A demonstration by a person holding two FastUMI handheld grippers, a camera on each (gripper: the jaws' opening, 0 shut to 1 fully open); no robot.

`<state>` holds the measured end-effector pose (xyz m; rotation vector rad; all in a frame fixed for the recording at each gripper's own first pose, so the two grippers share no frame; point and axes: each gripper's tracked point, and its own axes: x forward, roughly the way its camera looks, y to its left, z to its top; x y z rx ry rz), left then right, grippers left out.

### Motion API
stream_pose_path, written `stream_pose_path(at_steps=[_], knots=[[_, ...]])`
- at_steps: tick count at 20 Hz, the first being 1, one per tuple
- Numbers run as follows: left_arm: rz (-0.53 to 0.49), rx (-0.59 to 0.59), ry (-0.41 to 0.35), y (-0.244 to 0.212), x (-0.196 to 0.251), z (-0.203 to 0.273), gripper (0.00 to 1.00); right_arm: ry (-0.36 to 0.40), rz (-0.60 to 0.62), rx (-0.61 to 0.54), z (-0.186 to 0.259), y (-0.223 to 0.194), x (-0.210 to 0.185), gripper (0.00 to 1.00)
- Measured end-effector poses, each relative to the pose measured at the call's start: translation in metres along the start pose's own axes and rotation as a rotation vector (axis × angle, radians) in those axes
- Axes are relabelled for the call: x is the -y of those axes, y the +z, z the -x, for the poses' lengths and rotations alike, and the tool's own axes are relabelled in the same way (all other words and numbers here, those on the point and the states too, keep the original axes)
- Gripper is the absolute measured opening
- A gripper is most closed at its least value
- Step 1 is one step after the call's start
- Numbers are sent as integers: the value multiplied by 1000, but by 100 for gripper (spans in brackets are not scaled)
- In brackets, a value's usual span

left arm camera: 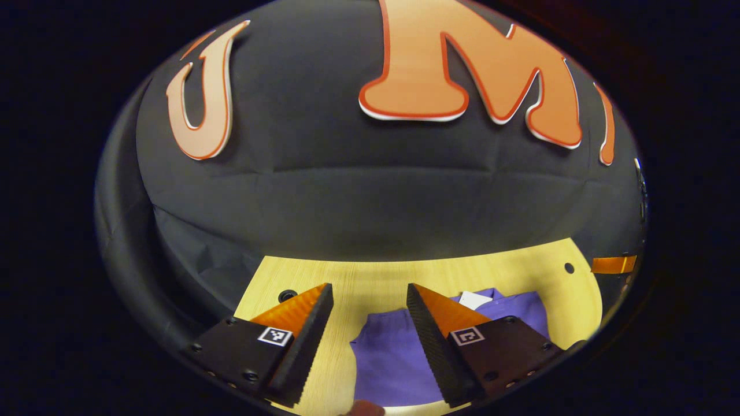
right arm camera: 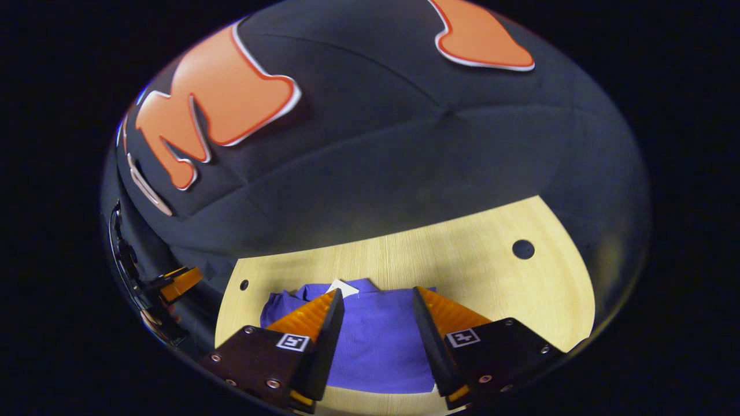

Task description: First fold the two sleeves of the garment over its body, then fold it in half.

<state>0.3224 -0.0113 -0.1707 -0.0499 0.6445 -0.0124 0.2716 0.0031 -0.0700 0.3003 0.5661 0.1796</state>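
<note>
Lying folded on the wooden bench [right arm camera: 462, 260], the purple shirt [right arm camera: 376, 341] shows between both grippers' wide, empty fingers; the right gripper view catches the left gripper [right arm camera: 179, 283] far left.

Left gripper [left arm camera: 370, 300] and right gripper [right arm camera: 377, 303] hover, jaws parted

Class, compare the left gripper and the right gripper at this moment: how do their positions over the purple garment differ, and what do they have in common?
The left gripper sits over the garment's edge, with bare wooden table between its fingers too; the right gripper frames the garment's middle. The white neck label lies beyond the left gripper's right finger, but near the right gripper's left fingertip. Both are open, holding nothing, fingers orange and black.
</note>
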Motion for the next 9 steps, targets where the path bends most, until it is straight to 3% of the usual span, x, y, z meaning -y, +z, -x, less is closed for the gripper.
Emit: stream_pose_path(at_steps=[1,3,6,9], knots=[[15,20,-12,2,2,11,85,-1,8,27,10,3,-6,81],[46,61,-31,7,4,35,84,-7,36,78,30,9,-16,90],[60,166,-147,20,24,75,87,-31,108,158,58,13,-29,94],[59,212,-151,15,21,104,87,-52,163,212,80,9,-47,95]])
